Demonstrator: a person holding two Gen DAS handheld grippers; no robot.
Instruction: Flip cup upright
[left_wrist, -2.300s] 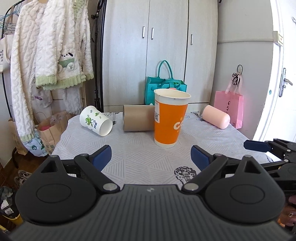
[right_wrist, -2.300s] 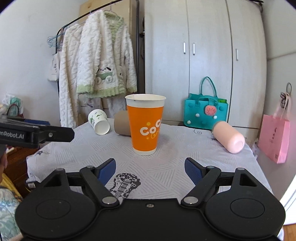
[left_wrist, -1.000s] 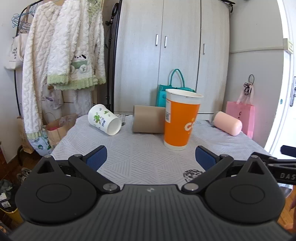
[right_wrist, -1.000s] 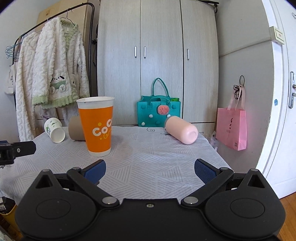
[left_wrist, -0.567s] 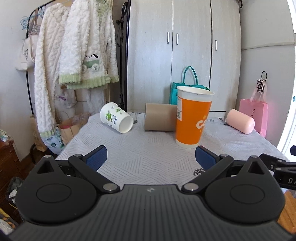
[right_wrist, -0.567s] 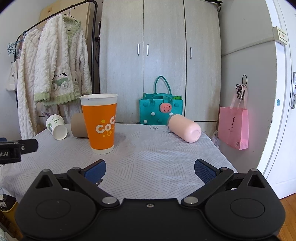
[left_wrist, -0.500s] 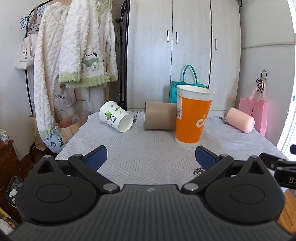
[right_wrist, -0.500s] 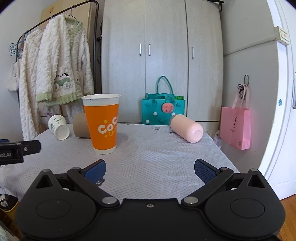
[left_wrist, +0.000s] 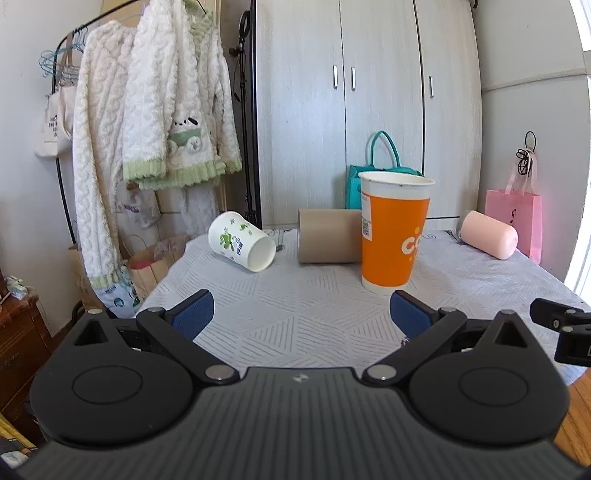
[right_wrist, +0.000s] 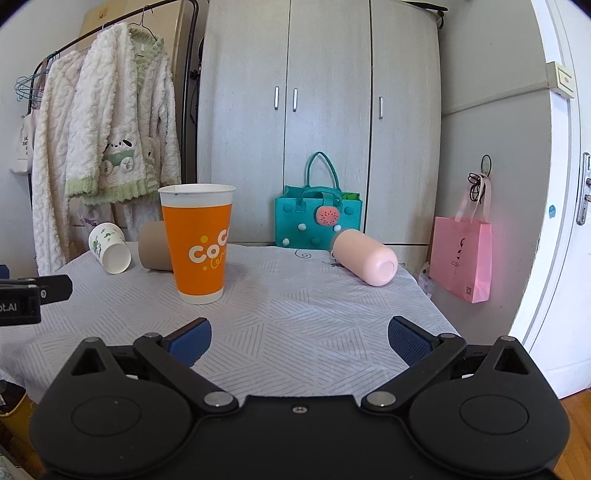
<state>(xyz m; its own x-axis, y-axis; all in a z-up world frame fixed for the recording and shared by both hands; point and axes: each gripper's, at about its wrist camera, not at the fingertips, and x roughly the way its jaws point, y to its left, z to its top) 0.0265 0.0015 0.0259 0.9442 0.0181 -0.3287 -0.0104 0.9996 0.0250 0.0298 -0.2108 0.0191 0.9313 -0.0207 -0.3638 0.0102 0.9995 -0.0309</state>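
A tall orange paper cup (left_wrist: 395, 236) with a white rim stands upright on the white patterned cloth covering the counter (left_wrist: 314, 317); what it holds cannot be seen. Just behind it a plain brown paper cup (left_wrist: 327, 236) lies on its side. Further left, a small white paper cup with green prints (left_wrist: 240, 245) lies tipped, its empty mouth showing. A pink cylindrical bottle (right_wrist: 365, 260) lies on its side, well apart at the right. The left gripper (left_wrist: 301, 314) and right gripper (right_wrist: 299, 339) both hang spread wide, holding nothing.
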